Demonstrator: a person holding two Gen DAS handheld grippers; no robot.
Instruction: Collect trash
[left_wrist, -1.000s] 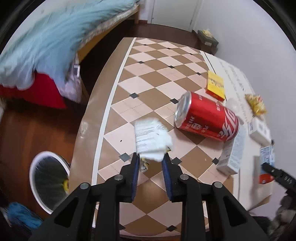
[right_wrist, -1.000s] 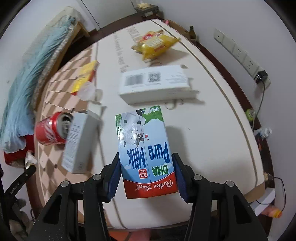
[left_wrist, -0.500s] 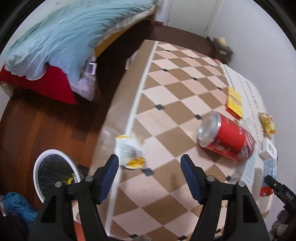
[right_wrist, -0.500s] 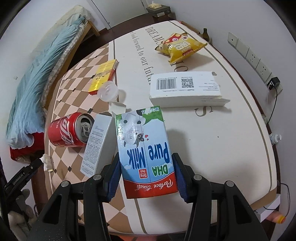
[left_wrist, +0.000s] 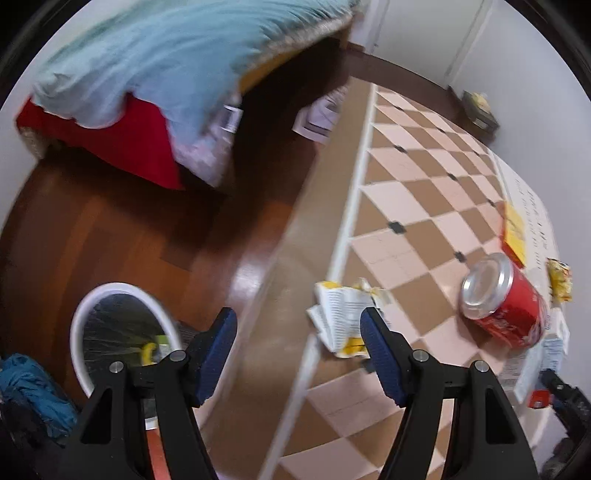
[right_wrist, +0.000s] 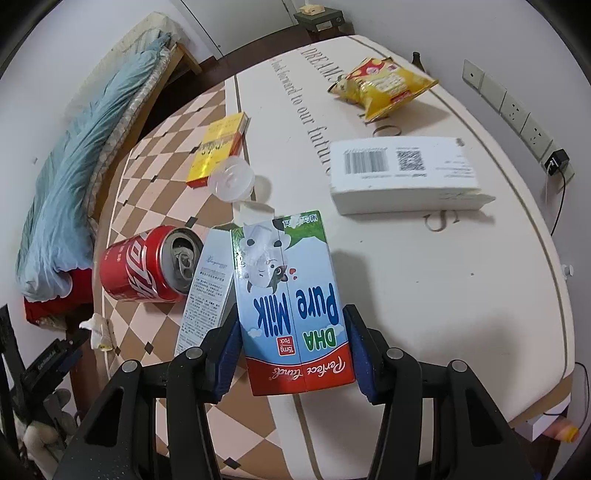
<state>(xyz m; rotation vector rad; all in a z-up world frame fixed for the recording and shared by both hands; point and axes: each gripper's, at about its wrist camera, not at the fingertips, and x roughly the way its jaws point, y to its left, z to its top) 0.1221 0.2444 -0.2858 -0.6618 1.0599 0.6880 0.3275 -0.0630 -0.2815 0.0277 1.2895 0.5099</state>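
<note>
My left gripper (left_wrist: 297, 338) is open and holds nothing; it hangs over the table's left edge. A crumpled white and yellow wrapper (left_wrist: 341, 314) lies on the checkered table (left_wrist: 413, 199) just past the right finger. Below on the floor stands a white trash bin (left_wrist: 118, 332) with a black liner. A red cola can (left_wrist: 504, 304) lies on its side to the right. My right gripper (right_wrist: 291, 354) is shut on a blue and white milk carton (right_wrist: 290, 302), held above the table. The cola can (right_wrist: 147, 264) and the wrapper (right_wrist: 98, 330) lie left of it.
A tall white box (right_wrist: 207, 291) leans beside the carton. A clear plastic lid (right_wrist: 231, 177), a yellow box (right_wrist: 218, 147), a white barcode box (right_wrist: 402, 168) and a yellow chip bag (right_wrist: 384, 85) lie farther back. A bed with a blue blanket (left_wrist: 155, 55) stands left.
The left gripper opened and let the crumpled wrapper drop on the table, then swung left toward the bin. The right gripper keeps its hold on the carton and has lifted a little.
</note>
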